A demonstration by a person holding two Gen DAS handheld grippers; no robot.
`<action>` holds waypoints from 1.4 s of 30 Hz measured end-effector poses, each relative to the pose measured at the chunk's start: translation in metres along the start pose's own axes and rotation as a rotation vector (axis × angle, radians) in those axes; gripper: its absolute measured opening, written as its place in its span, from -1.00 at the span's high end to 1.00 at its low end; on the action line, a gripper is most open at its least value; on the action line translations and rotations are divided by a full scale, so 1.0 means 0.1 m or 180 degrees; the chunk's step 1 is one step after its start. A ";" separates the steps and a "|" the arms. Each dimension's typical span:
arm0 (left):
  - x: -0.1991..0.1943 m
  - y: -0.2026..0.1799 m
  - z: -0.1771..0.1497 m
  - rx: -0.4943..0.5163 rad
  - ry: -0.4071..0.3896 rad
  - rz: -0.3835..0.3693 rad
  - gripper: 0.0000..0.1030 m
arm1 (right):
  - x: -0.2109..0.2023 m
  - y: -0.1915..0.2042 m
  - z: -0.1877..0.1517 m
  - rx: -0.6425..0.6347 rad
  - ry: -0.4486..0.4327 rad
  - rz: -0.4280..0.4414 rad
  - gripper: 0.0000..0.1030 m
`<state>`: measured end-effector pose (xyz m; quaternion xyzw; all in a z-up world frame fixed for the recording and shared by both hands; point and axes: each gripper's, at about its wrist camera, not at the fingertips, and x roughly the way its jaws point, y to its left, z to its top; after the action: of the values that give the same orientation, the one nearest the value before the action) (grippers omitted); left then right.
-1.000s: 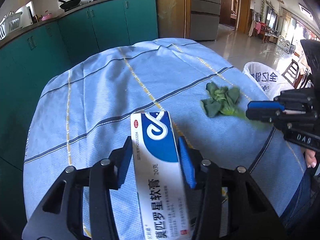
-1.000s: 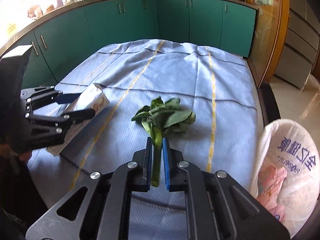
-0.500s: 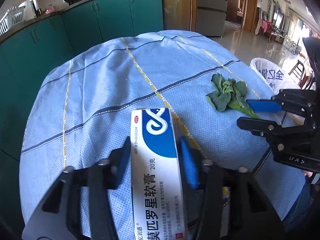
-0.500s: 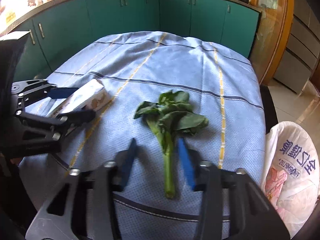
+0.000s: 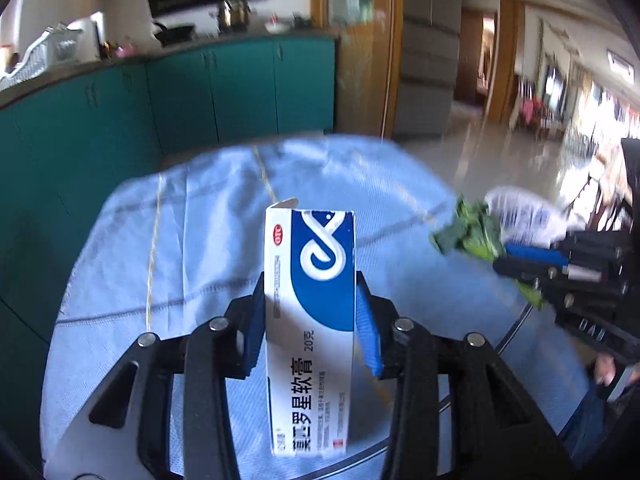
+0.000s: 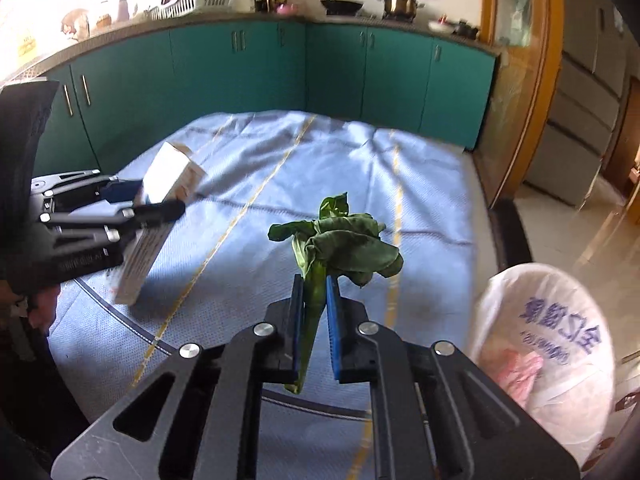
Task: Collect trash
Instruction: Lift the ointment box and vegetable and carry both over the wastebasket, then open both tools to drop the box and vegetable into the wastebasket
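My left gripper [image 5: 310, 320] is shut on a white and blue ointment box [image 5: 312, 304] and holds it lifted off the table, tilted up; it also shows in the right wrist view [image 6: 160, 216]. My right gripper [image 6: 314, 320] is shut on the stem of a wilted leafy green vegetable [image 6: 340, 244] and holds it above the table; the vegetable also shows at the right of the left wrist view [image 5: 472, 232]. A white trash bag [image 6: 552, 340] with blue print stands beside the table at the right.
A round table under a light blue cloth [image 6: 280, 168] with yellow and dark stripes. Teal kitchen cabinets [image 6: 260, 72] run behind it, with pots and a dish rack on the counter. A wooden door frame [image 6: 516, 80] and tiled floor lie at the right.
My right gripper closed on the vegetable stem and lifted it off the cloth. My left gripper raised the ointment box higher and tilted it up.
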<state>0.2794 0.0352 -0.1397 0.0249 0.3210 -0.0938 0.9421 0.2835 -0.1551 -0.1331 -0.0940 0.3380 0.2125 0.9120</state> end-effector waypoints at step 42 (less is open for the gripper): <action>0.92 -2.48 0.54 0.0047 0.0104 -0.1202 -0.09 | -1.05 -1.59 -0.88 0.1176 -0.0338 -0.1668 0.77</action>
<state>0.3355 -0.2292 -0.1500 -0.0273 0.3345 -0.2710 0.9022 0.2330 -0.3583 -0.1261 0.0005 0.2872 -0.0899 0.9537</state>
